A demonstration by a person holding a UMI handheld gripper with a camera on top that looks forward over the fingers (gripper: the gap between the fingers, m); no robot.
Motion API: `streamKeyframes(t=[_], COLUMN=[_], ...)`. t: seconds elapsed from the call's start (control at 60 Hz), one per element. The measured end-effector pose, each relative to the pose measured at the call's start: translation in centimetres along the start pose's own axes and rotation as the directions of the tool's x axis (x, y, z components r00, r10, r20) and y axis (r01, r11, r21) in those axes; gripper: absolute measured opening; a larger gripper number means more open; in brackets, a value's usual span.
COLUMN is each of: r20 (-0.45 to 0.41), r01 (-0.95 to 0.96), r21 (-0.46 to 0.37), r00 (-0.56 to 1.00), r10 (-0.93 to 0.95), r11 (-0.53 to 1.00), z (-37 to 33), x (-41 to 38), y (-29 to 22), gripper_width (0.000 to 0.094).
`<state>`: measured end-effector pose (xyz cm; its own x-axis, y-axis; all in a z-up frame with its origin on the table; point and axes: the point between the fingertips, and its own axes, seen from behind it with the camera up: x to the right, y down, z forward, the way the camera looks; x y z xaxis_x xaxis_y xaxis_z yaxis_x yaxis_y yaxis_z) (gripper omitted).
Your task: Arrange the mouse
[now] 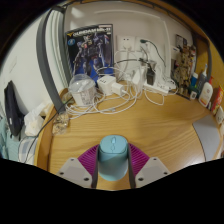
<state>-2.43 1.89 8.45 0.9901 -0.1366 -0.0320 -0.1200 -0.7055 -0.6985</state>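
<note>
now, tongs (112,172) clamped on teal mouse (112,152), pink pads (88,163) pressing both sides, above wooden desk (150,125)

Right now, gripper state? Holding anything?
Gripper: shut on the mouse, which sits between both pink pads above the wooden desk.

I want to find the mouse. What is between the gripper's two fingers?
In the gripper view, the pale blue mouse sits between the gripper's pink-padded fingers, on the wooden desk. I can't tell if they're squeezing it.
</note>
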Motion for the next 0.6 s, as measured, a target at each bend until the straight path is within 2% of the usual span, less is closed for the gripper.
streamKeyframes(t=[0.117,0.35,0.45,0.6], r20=[0.024,0.101,0.118,0.082], r01=[0.014,0.112,0.133,0.146], r21=[0.01,-0.018,0.043,0.183], r00=[1.0,0.989,0.983,0.983], r10=[-0.014,-0.11,-0.137,-0.163], r11=[1.0,0.993,0.99,0.972], z=[-0.3,-0.7,-3.9,-9.4], x=[0.1,0.1,1.7,8.3], y=[0.3,-0.6,-4.7,-13.7], gripper_width=[0.0345,0.0343,0.0344,0.0344])
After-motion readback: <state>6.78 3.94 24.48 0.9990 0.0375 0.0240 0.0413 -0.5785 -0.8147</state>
